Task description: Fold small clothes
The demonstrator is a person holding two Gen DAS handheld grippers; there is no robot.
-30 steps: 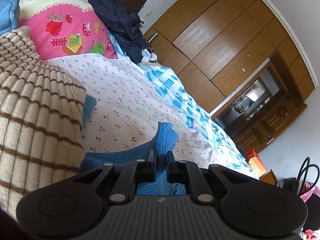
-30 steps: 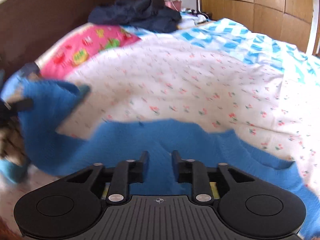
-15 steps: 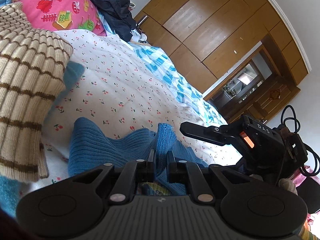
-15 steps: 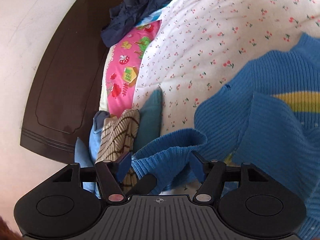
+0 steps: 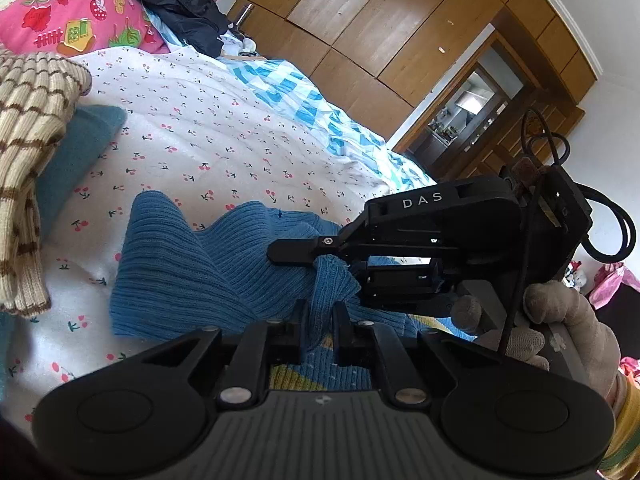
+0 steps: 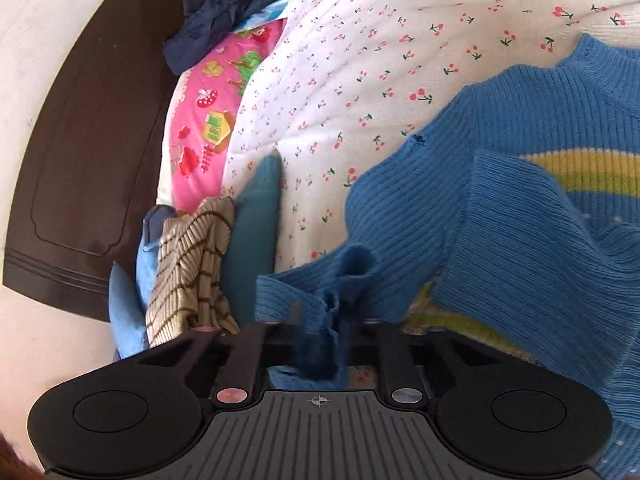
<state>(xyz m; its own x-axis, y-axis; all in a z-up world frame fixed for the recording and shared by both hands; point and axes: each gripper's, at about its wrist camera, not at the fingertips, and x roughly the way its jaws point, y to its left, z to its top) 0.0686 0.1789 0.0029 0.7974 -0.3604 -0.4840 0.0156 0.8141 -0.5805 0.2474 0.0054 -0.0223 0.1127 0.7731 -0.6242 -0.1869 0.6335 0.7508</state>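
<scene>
My left gripper (image 5: 320, 322) is clamped on a bunched fold of the blue sweater (image 5: 192, 276); right gripper (image 6: 320, 332) also pinched tight on a wad of the same knit. Sweater lies crumpled on the cherry-print quilt (image 5: 208, 132), one yellow-green stripe showing. I count one beige striped knit (image 5: 28, 152) beside one teal item (image 5: 76, 148), one pink pillow (image 5: 76, 20), one dark garment (image 5: 176, 4). No containers visible.

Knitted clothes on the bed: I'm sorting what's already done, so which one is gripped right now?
The blue sweater with the yellow stripe; both the left gripper and right gripper pinch it. The beige brown-striped knit lies untouched beside the headboard.
</scene>
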